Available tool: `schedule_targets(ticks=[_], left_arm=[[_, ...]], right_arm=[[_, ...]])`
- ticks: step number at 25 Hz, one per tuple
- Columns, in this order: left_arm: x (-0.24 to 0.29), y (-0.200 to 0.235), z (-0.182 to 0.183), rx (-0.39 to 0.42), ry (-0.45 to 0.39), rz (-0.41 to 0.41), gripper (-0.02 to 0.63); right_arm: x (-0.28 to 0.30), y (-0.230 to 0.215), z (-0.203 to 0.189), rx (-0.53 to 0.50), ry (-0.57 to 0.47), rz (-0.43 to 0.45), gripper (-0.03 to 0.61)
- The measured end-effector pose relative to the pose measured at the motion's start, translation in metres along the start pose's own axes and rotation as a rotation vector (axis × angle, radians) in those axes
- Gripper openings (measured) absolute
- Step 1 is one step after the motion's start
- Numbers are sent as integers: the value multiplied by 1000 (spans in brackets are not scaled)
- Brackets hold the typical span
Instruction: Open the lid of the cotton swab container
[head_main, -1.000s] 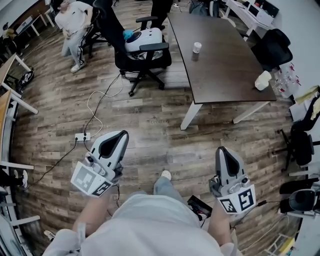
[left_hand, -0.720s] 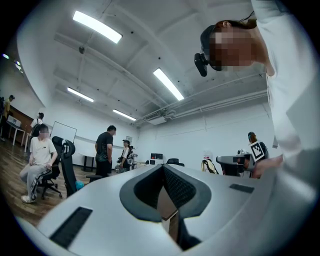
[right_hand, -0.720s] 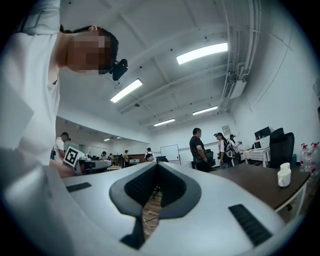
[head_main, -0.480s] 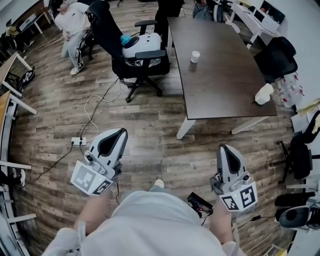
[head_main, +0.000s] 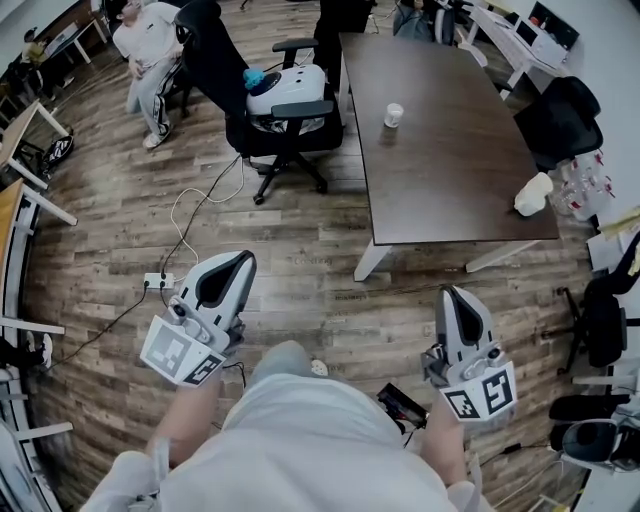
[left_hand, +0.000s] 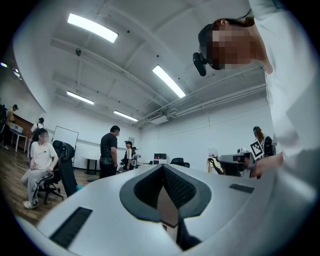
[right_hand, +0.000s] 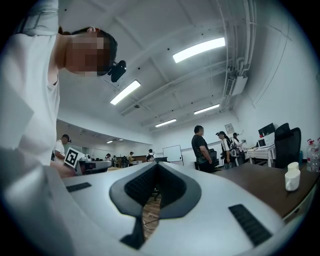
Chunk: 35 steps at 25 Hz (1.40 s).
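The cotton swab container (head_main: 394, 115), which we take to be the small white cylinder standing upright, sits alone toward the far half of the dark table (head_main: 450, 180), well apart from both grippers. Its lid appears to be on, though it is too small for us to be sure.

The left gripper (head_main: 232, 270) and the right gripper (head_main: 458, 312) are carried low in front of the body, level and pointing toward the table. Their own views show each pair of jaws closed together with nothing between them.

Compared with a second ago, the table's near edge has drawn slightly closer in the head view and a knee now swings forward below us where a shoe showed before. We read this as a walking approach: the task proper has not begun, and reach to the container is still lacking.

A pale lump (head_main: 533, 193) rests near the table's right edge. The table stands on a wood-plank floor (head_main: 120, 230), where a power strip (head_main: 160, 276) trails a white cable. A black office chair (head_main: 285, 120) bearing a white device stands left of the table, and a seated person (head_main: 150, 50) is beyond it. The room is an open, white-walled office.
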<state>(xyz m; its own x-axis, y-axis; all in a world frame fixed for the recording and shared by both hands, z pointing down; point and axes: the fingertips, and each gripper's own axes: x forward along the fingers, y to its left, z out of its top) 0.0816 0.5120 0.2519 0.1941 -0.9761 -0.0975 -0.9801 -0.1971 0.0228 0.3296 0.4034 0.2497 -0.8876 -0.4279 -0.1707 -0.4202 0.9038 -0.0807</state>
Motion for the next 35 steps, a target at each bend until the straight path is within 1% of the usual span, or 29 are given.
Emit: schedule_targets(ticks=[7, 11, 21, 25, 29, 35], left_arm=[[10, 2, -8, -10, -9, -26, 12], [24, 12, -12, -20, -7, -48, 12], [64, 64, -8, -35, -12, -102, 12], [82, 87, -6, -42, -21, -137, 12], [101, 105, -5, -40, -32, -180, 12], [130, 138, -9, -53, -25, -244, 12]], right_arm=[[-5, -6, -7, -2, 4, -31, 18], [5, -11, -7, -3, -2, -49, 18], [63, -20, -9, 0, -10, -87, 18], [89, -20, -10, -12, -18, -107, 18], [104, -22, -13, -23, -17, -143, 18], [130, -34, -17, -34, -17, -220, 18]])
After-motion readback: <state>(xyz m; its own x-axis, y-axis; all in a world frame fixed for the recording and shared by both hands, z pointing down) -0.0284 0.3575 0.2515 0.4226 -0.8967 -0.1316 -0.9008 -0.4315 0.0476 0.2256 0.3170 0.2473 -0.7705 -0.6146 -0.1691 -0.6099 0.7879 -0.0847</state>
